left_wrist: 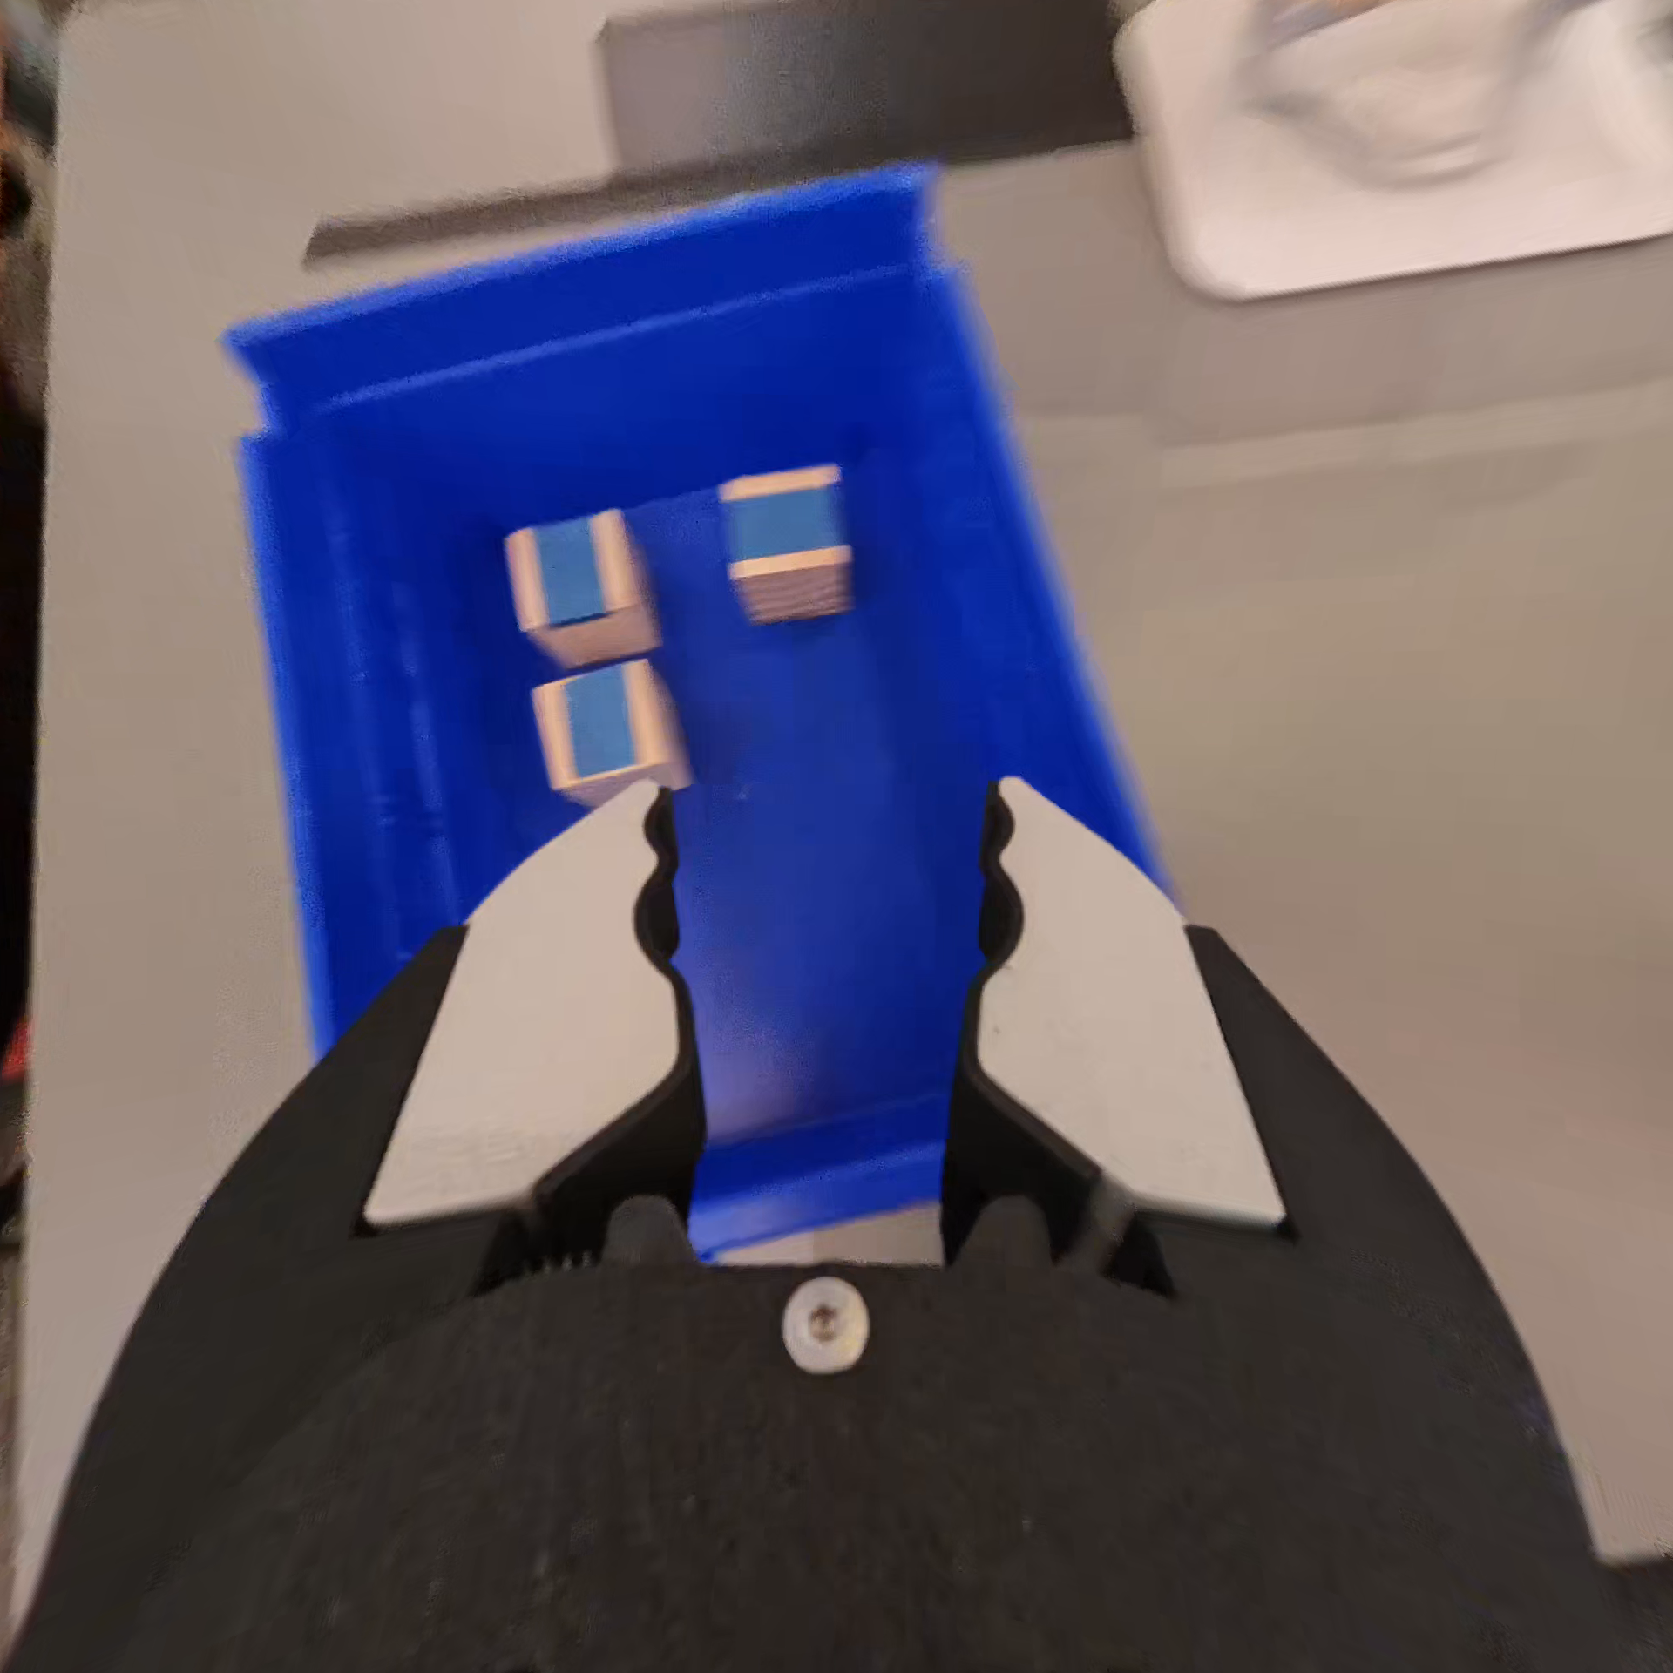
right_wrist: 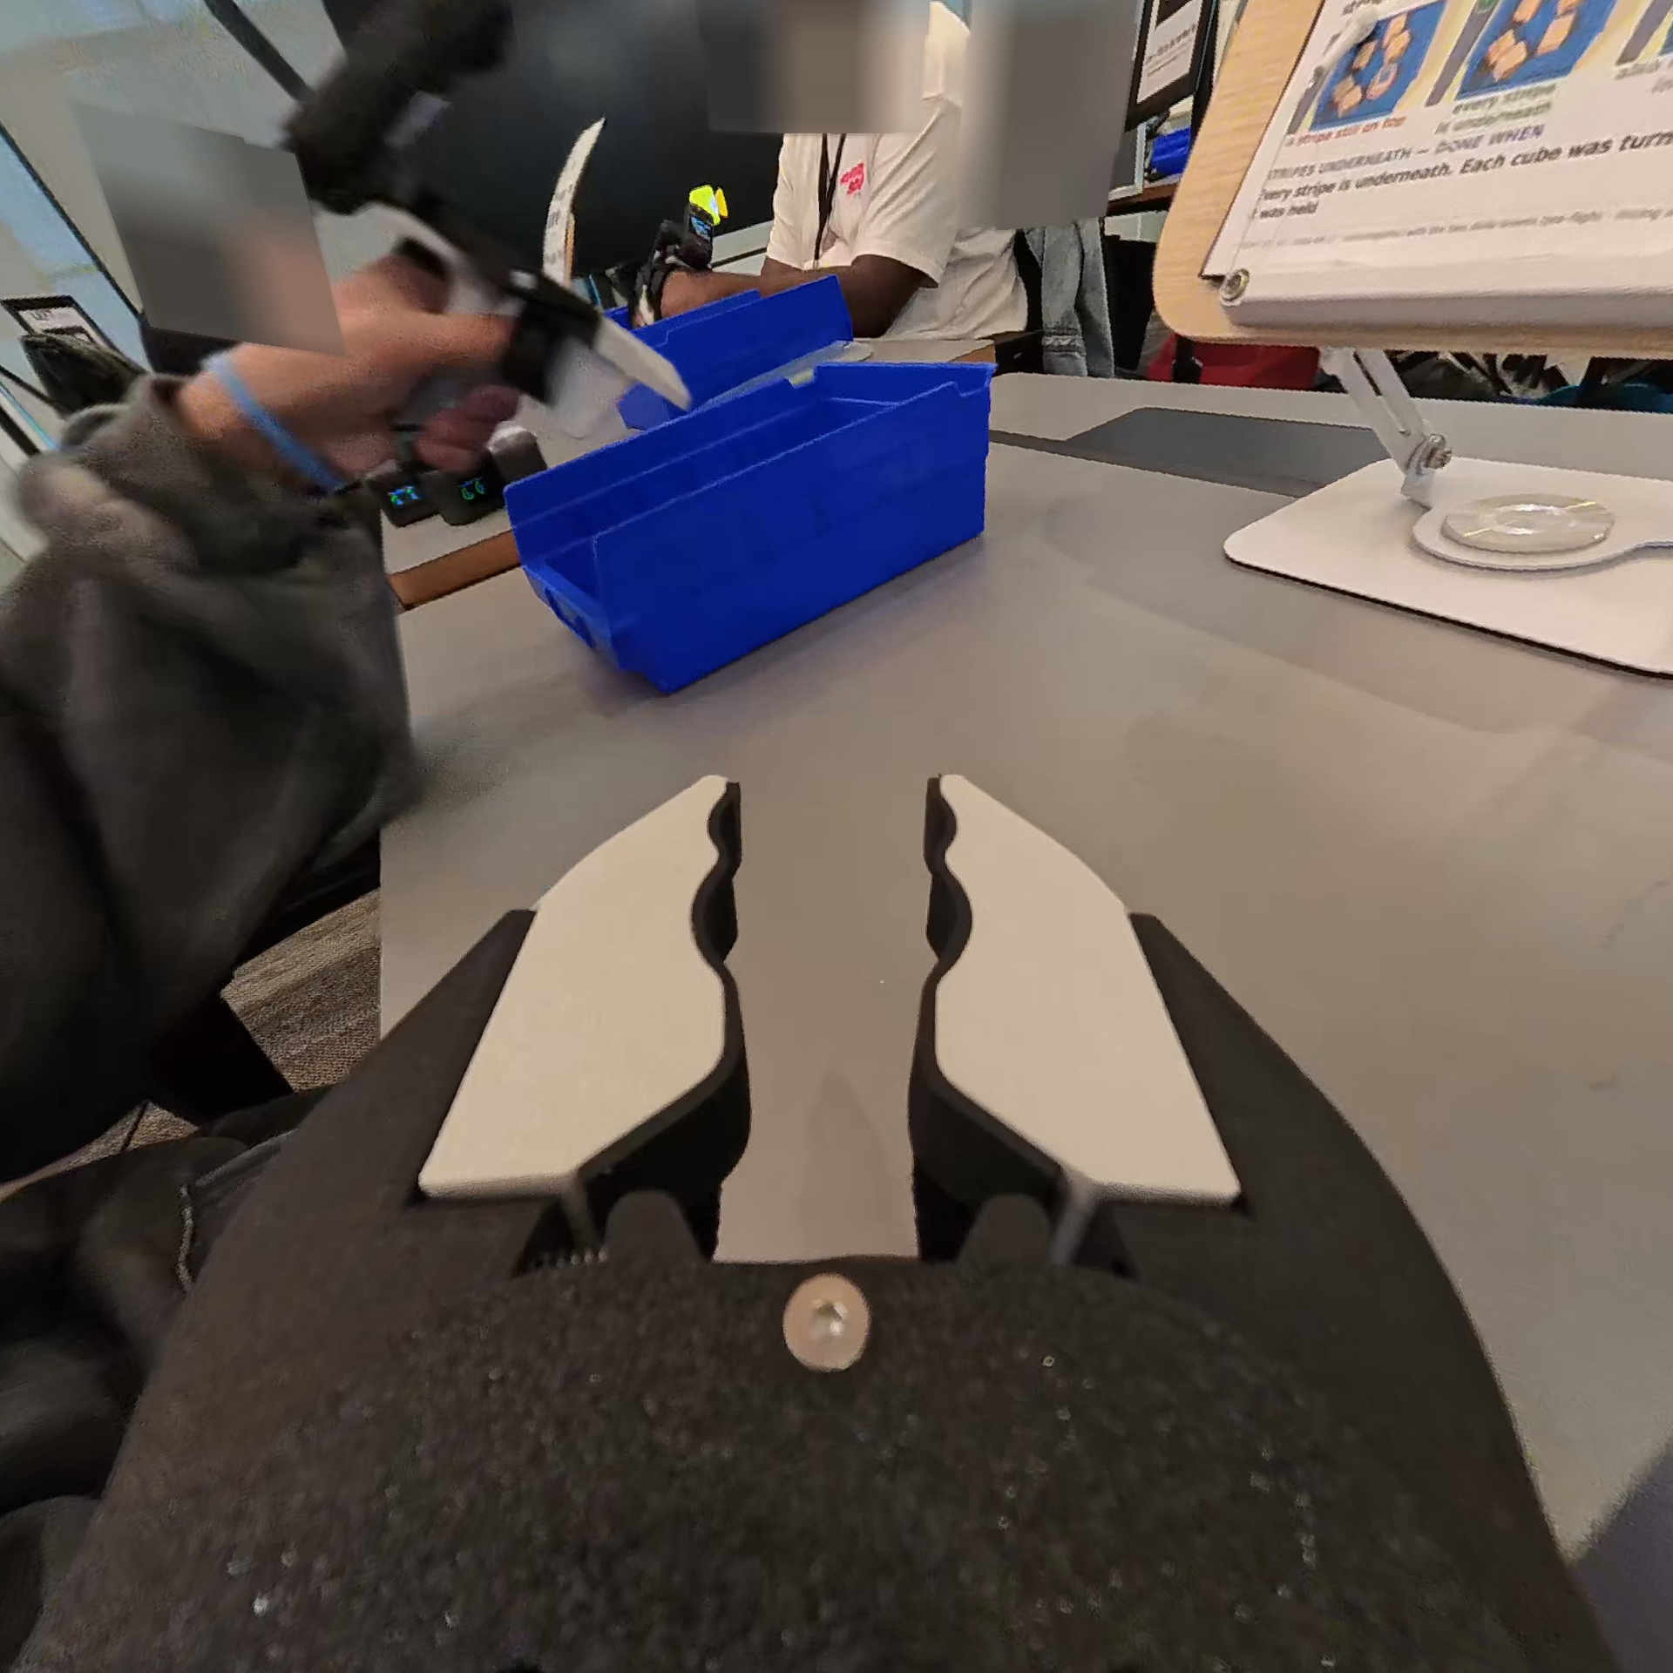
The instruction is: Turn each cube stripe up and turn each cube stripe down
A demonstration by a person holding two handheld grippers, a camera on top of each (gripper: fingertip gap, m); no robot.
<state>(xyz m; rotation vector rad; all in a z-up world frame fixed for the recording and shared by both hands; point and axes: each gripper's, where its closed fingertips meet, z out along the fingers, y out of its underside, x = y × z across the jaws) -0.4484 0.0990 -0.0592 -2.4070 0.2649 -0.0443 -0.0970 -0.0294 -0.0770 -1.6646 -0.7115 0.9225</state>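
Each gripper, the left gripper and the right gripper, has a rough black body with one silver screw set behind the fingers; the fingers are pale grey plates edged with wavy black pads; the person wears a grey sleeve (a blue wristband beyond its cuff).

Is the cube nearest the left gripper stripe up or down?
Stripe up: the nearest cube shows its blue band on the top face.

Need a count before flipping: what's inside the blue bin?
Three cubes, stripes up, lie in the blue bin. The left hand-held gripper hides the near floor corners.
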